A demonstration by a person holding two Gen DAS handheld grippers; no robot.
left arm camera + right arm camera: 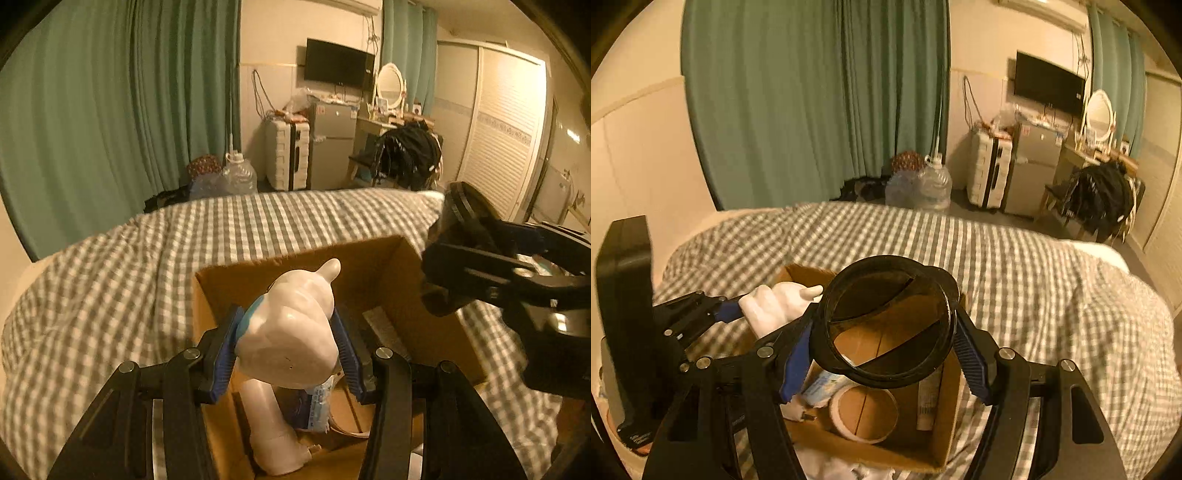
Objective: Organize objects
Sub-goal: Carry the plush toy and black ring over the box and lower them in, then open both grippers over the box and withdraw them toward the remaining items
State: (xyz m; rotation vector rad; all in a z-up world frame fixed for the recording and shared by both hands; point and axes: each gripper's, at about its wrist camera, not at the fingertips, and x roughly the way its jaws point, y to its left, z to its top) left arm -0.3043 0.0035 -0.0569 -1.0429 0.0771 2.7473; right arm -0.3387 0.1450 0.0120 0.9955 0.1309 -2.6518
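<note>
White figurine (291, 325) upright between jaws, over cardboard box (373, 273).

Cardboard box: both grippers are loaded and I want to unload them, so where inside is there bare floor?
The cardboard box has bare floor at its far end, beyond the tape roll and beside the white tube. The near end is crowded with the roll and a blue-labelled packet.

One cardboard box (945, 443) on the bed (1034, 280), two claws above the box, one white figurine (291, 325), one black round lid (886, 321), inside the box one tape roll (864, 413), two tubes
</note>
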